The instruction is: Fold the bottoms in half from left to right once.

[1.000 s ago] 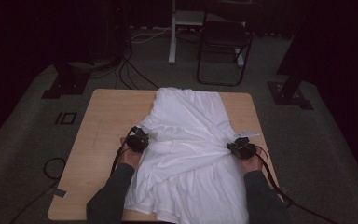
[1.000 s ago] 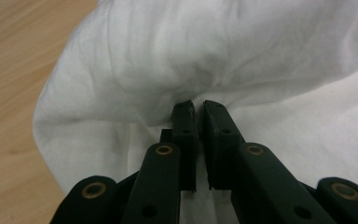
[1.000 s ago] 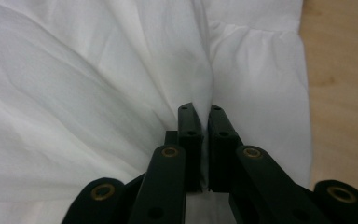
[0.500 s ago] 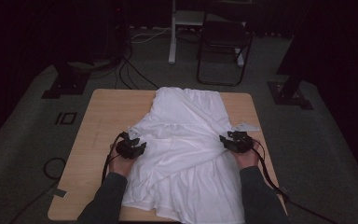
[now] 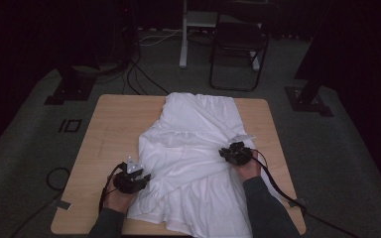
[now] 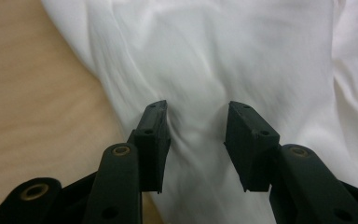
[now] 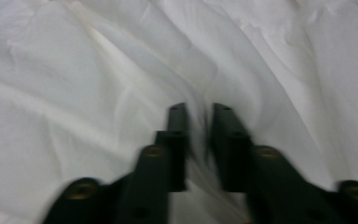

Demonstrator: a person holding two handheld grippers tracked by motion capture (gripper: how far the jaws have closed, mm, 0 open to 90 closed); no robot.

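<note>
**Cloth spread on the counter, a claw at each side**

Cloth, white and rumpled, covers the middle of the counter from its far edge to the near edge, where it hangs slightly over. It narrows toward the far end and widens toward the person. Folds and creases run across it, with a raised ridge crossing diagonally between the two claws. The wooden counter lies bare on the left side and in a narrower strip on the right.

The person's forearms come in from the near edge, in dark sleeves. The left claw sits at the cloth's left border near the front corner. In the left gripper view its jaws stand apart over the cloth, which lies between them with a soft pleat running up the gap; the pads do not press on it, so it is released, and its jaws have just been opening. Bare wood shows beside its left jaw.

The right claw rests on the cloth toward the right edge, further from the person than the left one. In the right gripper view its jaws have just been closing and stand nearly together, clenched on a thin fold of cloth pinched between the pads.
</note>
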